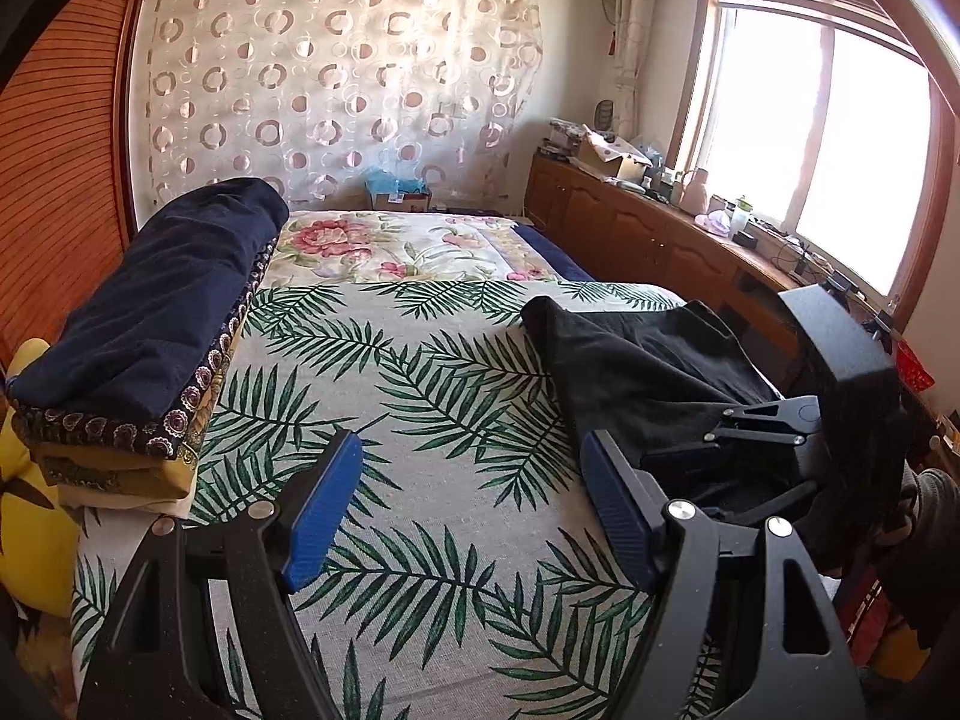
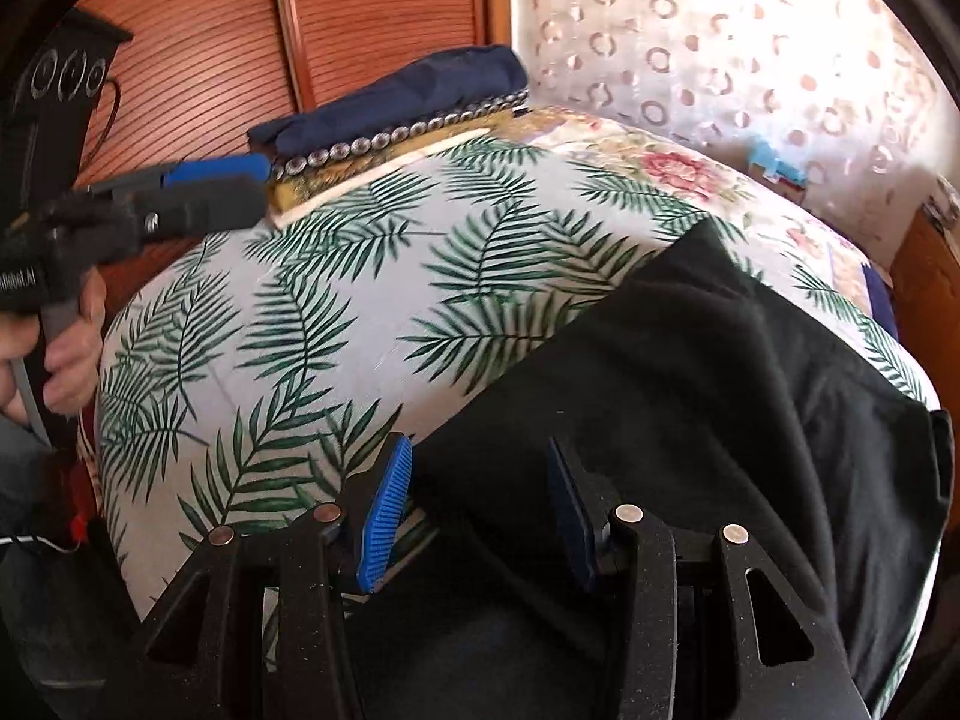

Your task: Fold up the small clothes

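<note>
Black garment (image 2: 690, 372) on the bed, seemingly loose between the half-parted right gripper (image 2: 474, 510); left gripper (image 1: 474, 498) wide, empty.

You see a matt black cloth garment (image 2: 690, 372) on a woven leaf-print bedcover (image 1: 420, 408), beside ribbed blue plastic pads (image 2: 384, 516).

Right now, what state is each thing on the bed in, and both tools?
black garment: unfolded, spread over the near right part of the bed, between the right jaws.
stack of folded clothes: folded, piled at the bed's left edge, navy piece on top.
bedspread: laid flat.
left gripper: jaws open, nothing between them.
right gripper: jaws open over the black garment.
</note>
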Action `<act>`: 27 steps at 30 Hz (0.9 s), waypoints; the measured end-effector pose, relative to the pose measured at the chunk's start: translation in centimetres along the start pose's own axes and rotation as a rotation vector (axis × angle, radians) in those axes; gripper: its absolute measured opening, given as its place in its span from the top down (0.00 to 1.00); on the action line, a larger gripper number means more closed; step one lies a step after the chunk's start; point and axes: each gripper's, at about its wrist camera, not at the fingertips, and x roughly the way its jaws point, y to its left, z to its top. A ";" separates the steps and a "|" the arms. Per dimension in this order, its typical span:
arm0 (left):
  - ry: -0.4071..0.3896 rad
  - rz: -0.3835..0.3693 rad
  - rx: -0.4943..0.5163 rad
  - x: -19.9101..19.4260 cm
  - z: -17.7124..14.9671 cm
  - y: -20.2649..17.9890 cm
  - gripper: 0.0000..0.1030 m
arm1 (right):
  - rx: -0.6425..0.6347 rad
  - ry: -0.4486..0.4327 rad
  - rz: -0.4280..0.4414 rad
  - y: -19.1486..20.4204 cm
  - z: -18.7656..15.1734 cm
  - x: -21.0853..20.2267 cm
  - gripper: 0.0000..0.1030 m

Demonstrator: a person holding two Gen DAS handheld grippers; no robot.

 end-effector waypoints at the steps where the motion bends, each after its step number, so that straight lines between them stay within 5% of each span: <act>1: 0.000 0.001 -0.001 0.0 0.0 0.1 0.26 | -0.005 0.004 0.000 0.1 0.1 0.4 0.53; 17: -0.008 0.008 -0.006 -0.2 0.1 0.5 0.26 | -0.089 0.052 -0.054 1.7 0.2 1.8 0.54; 20: -0.006 0.008 -0.002 -0.1 0.1 0.4 0.26 | -0.101 0.039 -0.086 1.5 0.2 1.4 0.87; 22: -0.004 0.006 -0.002 -0.1 0.1 0.4 0.26 | -0.066 0.021 -0.051 0.5 0.4 0.3 0.89; 27: 0.002 -0.001 -0.001 0.1 0.0 0.2 0.26 | -0.006 -0.079 -0.128 -3.6 1.9 -3.8 0.90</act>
